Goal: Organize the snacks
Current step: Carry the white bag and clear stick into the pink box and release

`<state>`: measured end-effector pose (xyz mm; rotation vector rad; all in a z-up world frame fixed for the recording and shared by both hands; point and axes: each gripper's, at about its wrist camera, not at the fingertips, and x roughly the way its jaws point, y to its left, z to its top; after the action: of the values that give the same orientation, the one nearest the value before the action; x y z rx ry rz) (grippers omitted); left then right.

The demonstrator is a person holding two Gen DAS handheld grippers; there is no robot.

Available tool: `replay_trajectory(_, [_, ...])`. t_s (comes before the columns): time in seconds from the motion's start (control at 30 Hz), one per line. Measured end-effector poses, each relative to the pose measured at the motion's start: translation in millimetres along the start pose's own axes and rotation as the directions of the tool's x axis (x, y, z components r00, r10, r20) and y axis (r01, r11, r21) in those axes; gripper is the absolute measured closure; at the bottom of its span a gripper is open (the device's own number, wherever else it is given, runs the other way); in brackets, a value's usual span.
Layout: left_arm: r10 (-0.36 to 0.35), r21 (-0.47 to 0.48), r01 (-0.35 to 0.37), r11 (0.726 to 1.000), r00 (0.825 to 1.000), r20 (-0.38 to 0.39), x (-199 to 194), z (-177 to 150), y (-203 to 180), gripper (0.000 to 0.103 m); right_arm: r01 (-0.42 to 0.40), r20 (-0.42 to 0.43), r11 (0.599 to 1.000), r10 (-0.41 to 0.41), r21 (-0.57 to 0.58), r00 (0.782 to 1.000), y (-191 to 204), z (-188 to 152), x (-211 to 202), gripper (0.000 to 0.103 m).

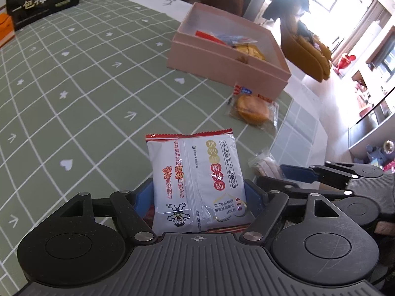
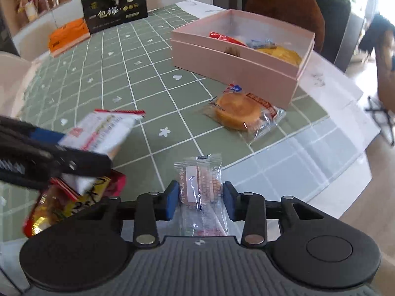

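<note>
1. Surface [image 2: 148,79]: green cloth w/ white grid, small hearts, stars and arrows; a pale tiled strip along its near-right edge. Room: bright windows w/ curtains at right in left wrist view; shelf w/ small packets and figurines at top left in right wrist view.
2. Pink box [image 2: 237,64] sits open, w/ snacks inside: a red pack, a blue-clear pack, a round yellow cake. Wrapped round cake [image 2: 240,113] lies on the cloth just beside the box's near wall. Black gift box w/ gold print [image 2: 114,7] stands at the far end, orange box [image 2: 68,35] next to it. Brown chair back behind the pink box.
3. Left tongs [image 1: 197,194] clamped on a white-and-red snack pack [image 1: 195,172], held above the cloth.
4. Right tongs [image 2: 200,198]: clear small snack bar [image 2: 201,192] between the blue pads; the left pad touches the wrapper, the right stands a little off it.
5. Only right wrist view shows a red-yellow packet [image 2: 69,202] under the left tongs, plus the orange box. Only left wrist view shows the windows.
</note>
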<state>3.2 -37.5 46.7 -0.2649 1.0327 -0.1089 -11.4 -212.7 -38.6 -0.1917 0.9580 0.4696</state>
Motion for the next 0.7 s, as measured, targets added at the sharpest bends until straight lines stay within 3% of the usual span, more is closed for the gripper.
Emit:
replay_trajectory(0.1, [-0.016, -0.023, 0.017, 1.000, 0.999, 0.048, -3.5, 9.4, 0.5, 0.022, -0.025, 0.013, 0.997, 0.025, 0.072, 1.000, -14.9, 3.5, -9.2, 0.066])
replay_trajectory(0.2, [-0.049, -0.027, 0.054, 0.998, 0.986, 0.157, -18.7, 37.1, -0.3, 0.022, -0.055, 0.076, 0.991, 0.046, 0.120, 0.996, -31.0, 19.5, -29.2, 0.066])
replay_trajectory(0.33, [-0.100, -0.004, 0.107, 0.994, 0.943, 0.316, -32.7, 96.0, -2.1, 0.022, -0.103, 0.212, 0.982, 0.068, 0.158, 0.975, -53.0, 66.5, -64.3, 0.066])
replay_trajectory(0.5, [-0.211, 0.035, 0.217, 0.976, 0.884, 0.417, -7.3, 171.6, -10.1, 0.022, -0.110, 0.333, 0.982, 0.054, 0.153, 0.942, -79.4, 139.7, -82.5, 0.066])
replay_trajectory(0.53, [-0.227, 0.045, 0.229, 0.972, 0.880, 0.418, 4.1, 183.6, -11.6, 0.022, -0.101, 0.344, 0.984, 0.045, 0.146, 0.938, -84.1, 155.8, -79.5, 0.066])
replay_trajectory(0.57, [-0.236, 0.060, 0.231, 0.971, 0.890, 0.389, 22.3, 197.8, -13.6, 0.022, -0.096, 0.348, 0.985, 0.041, 0.143, 0.937, -88.6, 169.0, -73.4, 0.066])
replay_trajectory(0.6, [-0.234, 0.077, 0.221, 0.972, 0.914, 0.331, 41.0, 209.4, -17.3, 0.022, -0.100, 0.343, 0.984, 0.044, 0.148, 0.938, -94.2, 182.2, -63.8, 0.063])
replay_trajectory(0.67, [-0.184, 0.149, 0.156, 0.977, 0.962, 0.201, 81.4, 225.7, -28.5, 0.022, -0.126, 0.316, 0.979, 0.070, 0.161, 0.946, -106.2, 201.2, -40.4, 0.055])
replay_trajectory(0.7, [-0.154, 0.198, 0.121, 0.973, 0.975, 0.162, 95.3, 227.1, -33.3, 0.022, -0.111, 0.290, 0.977, 0.055, 0.180, 0.955, -112.8, 208.1, -27.1, 0.052])
